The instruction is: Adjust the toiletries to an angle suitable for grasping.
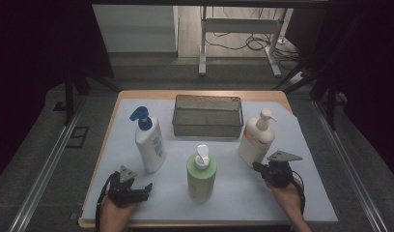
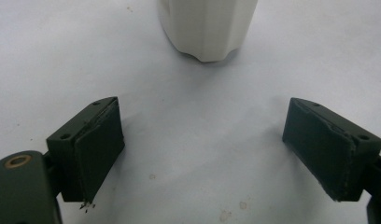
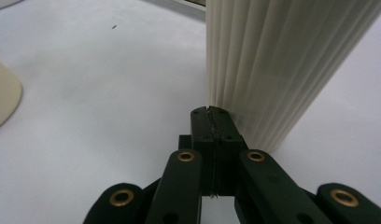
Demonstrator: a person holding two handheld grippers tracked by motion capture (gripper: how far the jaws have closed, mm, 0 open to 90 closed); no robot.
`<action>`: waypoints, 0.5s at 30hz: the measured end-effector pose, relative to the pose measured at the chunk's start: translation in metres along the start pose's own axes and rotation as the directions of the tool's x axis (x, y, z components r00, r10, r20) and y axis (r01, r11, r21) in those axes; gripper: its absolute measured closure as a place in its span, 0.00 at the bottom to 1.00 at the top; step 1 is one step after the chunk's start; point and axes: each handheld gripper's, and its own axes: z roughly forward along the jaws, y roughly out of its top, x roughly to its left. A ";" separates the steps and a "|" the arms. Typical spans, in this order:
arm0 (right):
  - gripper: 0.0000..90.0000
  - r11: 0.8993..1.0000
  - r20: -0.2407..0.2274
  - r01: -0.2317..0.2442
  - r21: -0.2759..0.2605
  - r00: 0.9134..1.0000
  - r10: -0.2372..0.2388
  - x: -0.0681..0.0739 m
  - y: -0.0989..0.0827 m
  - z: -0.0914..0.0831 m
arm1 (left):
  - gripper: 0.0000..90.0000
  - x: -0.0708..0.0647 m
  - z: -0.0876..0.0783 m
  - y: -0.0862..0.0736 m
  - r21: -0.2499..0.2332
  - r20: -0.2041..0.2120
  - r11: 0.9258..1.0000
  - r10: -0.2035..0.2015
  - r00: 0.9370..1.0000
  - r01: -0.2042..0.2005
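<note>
Right tool (image 1: 259,167) sat at lower right of the high view, jaws pressed together on nothing, tips just beside the cream bottle (image 1: 255,140). Left tool (image 1: 146,189), lower left, was spread wide over the bare desk (image 1: 243,193).

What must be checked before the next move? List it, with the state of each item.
1. Jaws of left gripper open: ok.
2. Jaws of right gripper open for a grasp: not ok, shut.
3. Tips of right gripper clear of the cream bottle: cannot tell, they are right beside it.
4. Cream bottle, green bottle and blue-pump bottle upright: ok.
5. Wire basket empty: ok.
</note>
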 end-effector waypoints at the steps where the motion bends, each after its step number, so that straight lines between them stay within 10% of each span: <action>1: 0.99 1.000 -0.001 -0.002 0.001 1.000 0.002 -0.001 0.000 0.000 | 0.13 0.000 0.000 0.000 0.000 0.000 1.000 0.000 1.000 0.000; 15: 0.87 1.000 0.000 0.017 -0.014 1.000 -0.017 0.004 0.003 -0.020 | 0.13 0.000 0.000 0.000 0.000 0.000 1.000 0.000 1.000 0.000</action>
